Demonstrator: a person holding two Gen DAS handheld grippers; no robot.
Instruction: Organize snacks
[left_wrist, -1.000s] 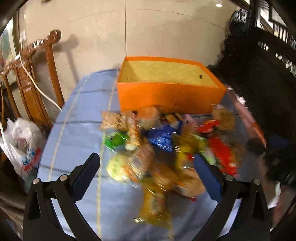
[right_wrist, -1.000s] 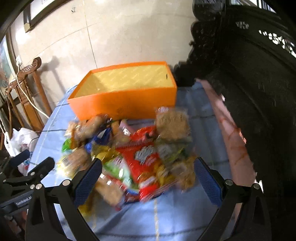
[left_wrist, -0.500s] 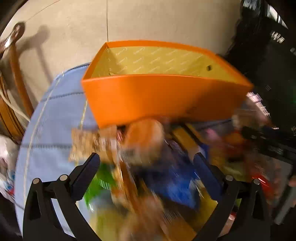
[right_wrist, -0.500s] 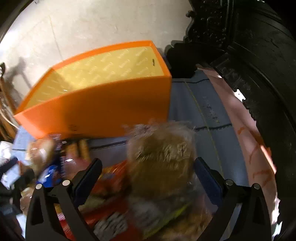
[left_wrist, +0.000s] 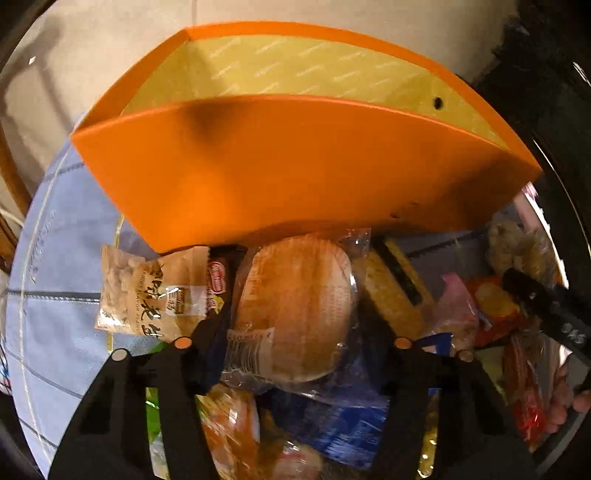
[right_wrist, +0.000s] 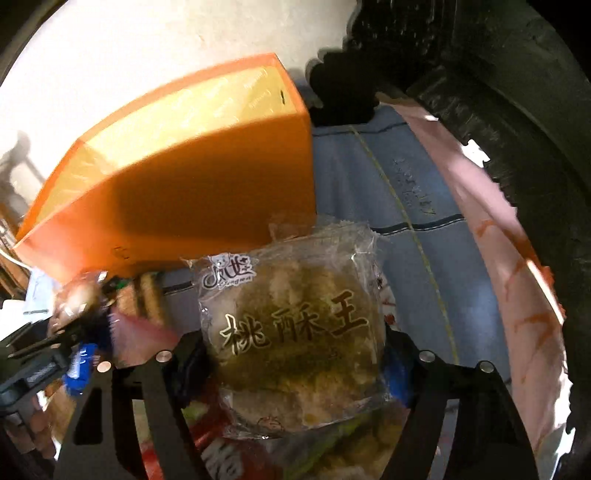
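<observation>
1. Left gripper (left_wrist: 295, 343) is low over the snack pile. Its jaws are closing around a wrapped round bun (left_wrist: 295, 306), one finger on each side. The left finger looks to be touching the wrapper; I can't tell if the right finger has met it.
2. Right gripper (right_wrist: 295, 354) is doing the same on the other side of the pile. Its jaws are closing on a clear-wrapped walnut cookie (right_wrist: 299, 347) with printed characters. The fingers look to be right at the packet's edges; a firm clamp is not confirmed.
3. Around the bun are a peanut packet (left_wrist: 151, 295) on its left, a blue packet (left_wrist: 347, 424) underneath, and red and yellow packets off to the right.
4. All of it lies on a blue tablecloth (right_wrist: 369, 192).
5. Just behind the pile is the orange box (left_wrist: 295, 166), open on top. The part of its yellow lining that shows is bare. Its front wall stands just behind both targeted packets.
6. Step in hand, as I judge it: a two-handed pick, the grasp phase, with sorting barely started.
7. Next move calls for finishing both squeezes gently, since bun and cookie crush easily. Then lift clear of the neighbours, clear the box's front wall and let go inside.
8. Risks: slippery film slipping out of the grip, or the blue packet under the bun being dragged along.
</observation>
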